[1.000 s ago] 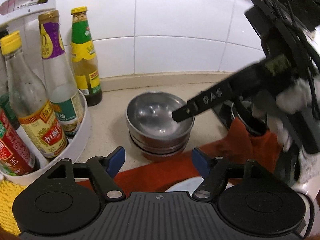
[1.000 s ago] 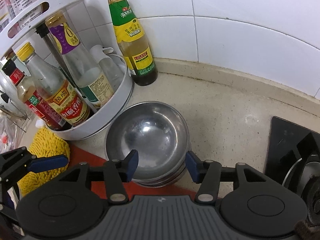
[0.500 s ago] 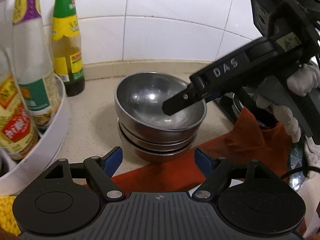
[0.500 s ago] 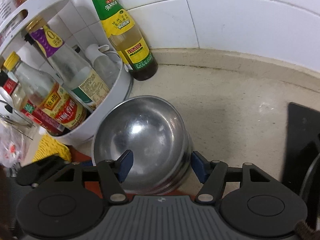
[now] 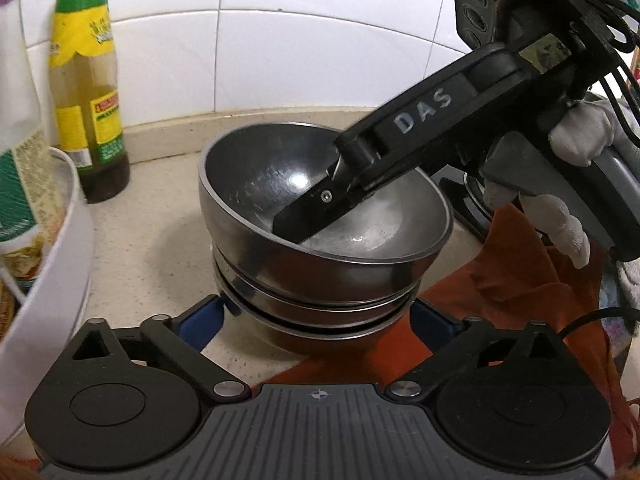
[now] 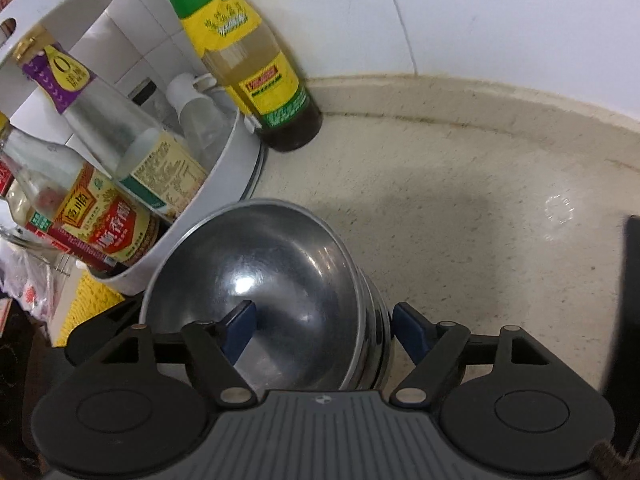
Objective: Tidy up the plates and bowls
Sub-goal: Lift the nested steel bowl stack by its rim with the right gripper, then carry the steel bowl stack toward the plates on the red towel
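1. On the left we see the white rotating rack (image 6: pixel 224 184) of sauce bottles. It fills more of both views than a second ago, and the yellow-green bottle (image 5: pixel 86 92) stands just beside it on the beige tabletop (image 6: pixel 460 208).
2. In the middle sits the stack of steel bowls (image 5: pixel 316 304), nested on the tabletop just beside the rack. Its near side touches the red cloth (image 5: pixel 532 292). The top bowl (image 6: pixel 260 280) sits tilted in the stack, where a second ago it lay level.
3. Our left hand-held gripper (image 5: pixel 316 320) is spread wide, with a blue pad on each side of the lowest bowls. A second ago it was well back from the stack; whether the pads touch the metal we cannot tell.
4. Our right hand-held gripper (image 6: pixel 324 332) now straddles the rim of the top bowl, having been short of the stack a second ago. Its left finger (image 6: pixel 238 330) lies inside the bowl and the right one is outside the stack. The jaws are still parted, not pinched on the wall.
5. In the left wrist view that inner finger (image 5: pixel 320 208) rests against the bowl's inside, held by a white-gloved hand (image 5: pixel 568 176) at the right.
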